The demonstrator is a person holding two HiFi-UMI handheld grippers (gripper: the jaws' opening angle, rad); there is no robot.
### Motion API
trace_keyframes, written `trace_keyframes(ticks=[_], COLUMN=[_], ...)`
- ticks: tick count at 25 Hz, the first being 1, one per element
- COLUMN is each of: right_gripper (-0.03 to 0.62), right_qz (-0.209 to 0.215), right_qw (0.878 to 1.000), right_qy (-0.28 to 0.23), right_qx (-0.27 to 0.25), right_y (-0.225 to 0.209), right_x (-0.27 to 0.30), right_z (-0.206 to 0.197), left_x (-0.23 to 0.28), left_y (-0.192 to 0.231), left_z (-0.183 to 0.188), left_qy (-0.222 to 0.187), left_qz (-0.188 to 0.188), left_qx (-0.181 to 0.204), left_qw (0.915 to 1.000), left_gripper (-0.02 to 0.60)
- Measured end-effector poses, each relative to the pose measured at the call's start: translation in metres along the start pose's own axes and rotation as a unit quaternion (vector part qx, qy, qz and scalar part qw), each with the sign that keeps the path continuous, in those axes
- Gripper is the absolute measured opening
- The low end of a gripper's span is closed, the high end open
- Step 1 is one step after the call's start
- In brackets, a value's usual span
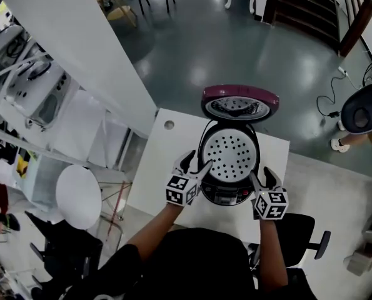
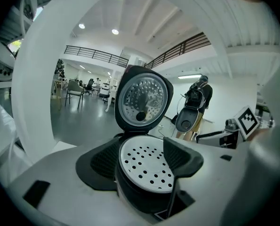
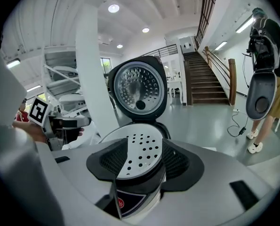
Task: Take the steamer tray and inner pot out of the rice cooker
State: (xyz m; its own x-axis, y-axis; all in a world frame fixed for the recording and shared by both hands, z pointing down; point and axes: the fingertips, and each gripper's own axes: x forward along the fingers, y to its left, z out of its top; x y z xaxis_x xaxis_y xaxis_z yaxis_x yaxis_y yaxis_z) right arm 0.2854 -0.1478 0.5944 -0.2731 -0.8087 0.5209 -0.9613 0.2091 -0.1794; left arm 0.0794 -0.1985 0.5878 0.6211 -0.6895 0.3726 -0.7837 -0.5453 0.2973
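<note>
Rice cooker (image 1: pixel 226 194) stood at frame centre on the white table (image 1: pixel 164 167), lid (image 1: pixel 240 102) raised. Steamer tray (image 1: pixel 231 155) sat in the cooker's mouth. Left gripper (image 1: pixel 197 162) was at the cooker's left rim, jaws apart, gripping nothing. Right gripper (image 1: pixel 262 175) was at the lower-right rim, jaws likewise apart.

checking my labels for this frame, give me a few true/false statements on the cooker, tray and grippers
1. The lid of the rice cooker stands open. True.
2. The steamer tray has been lifted out. False: it sits inside the rice cooker.
3. The left gripper has its jaws apart. True.
4. The right gripper is shut on the steamer tray. False: its jaws are apart, with the cooker's front rim between them.
5. The rice cooker stands on the floor. False: it stands on the white table.
</note>
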Motion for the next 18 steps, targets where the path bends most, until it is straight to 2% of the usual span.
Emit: trace_keyframes(ticks=[9, 15, 18], right_gripper=[0.201, 0.201, 0.201], right_qz=[-0.029, -0.034, -0.044], right_qw=[0.999, 0.996, 0.992], right_qy=[0.025, 0.059, 0.093], right_qx=[-0.026, -0.051, -0.074], right_y=[-0.022, -0.03, -0.035], right_x=[0.043, 0.069, 0.08], right_z=[0.004, -0.003, -0.014], left_x=[0.045, 0.066, 0.073], left_y=[0.019, 0.024, 0.026], left_z=[-0.02, -0.037, -0.049], left_qy=[0.072, 0.129, 0.164], left_qz=[-0.01, -0.015, -0.021], left_qx=[0.022, 0.04, 0.04], left_qw=[0.9971, 0.9907, 0.9854], left_gripper=[0.281, 0.284, 0.284])
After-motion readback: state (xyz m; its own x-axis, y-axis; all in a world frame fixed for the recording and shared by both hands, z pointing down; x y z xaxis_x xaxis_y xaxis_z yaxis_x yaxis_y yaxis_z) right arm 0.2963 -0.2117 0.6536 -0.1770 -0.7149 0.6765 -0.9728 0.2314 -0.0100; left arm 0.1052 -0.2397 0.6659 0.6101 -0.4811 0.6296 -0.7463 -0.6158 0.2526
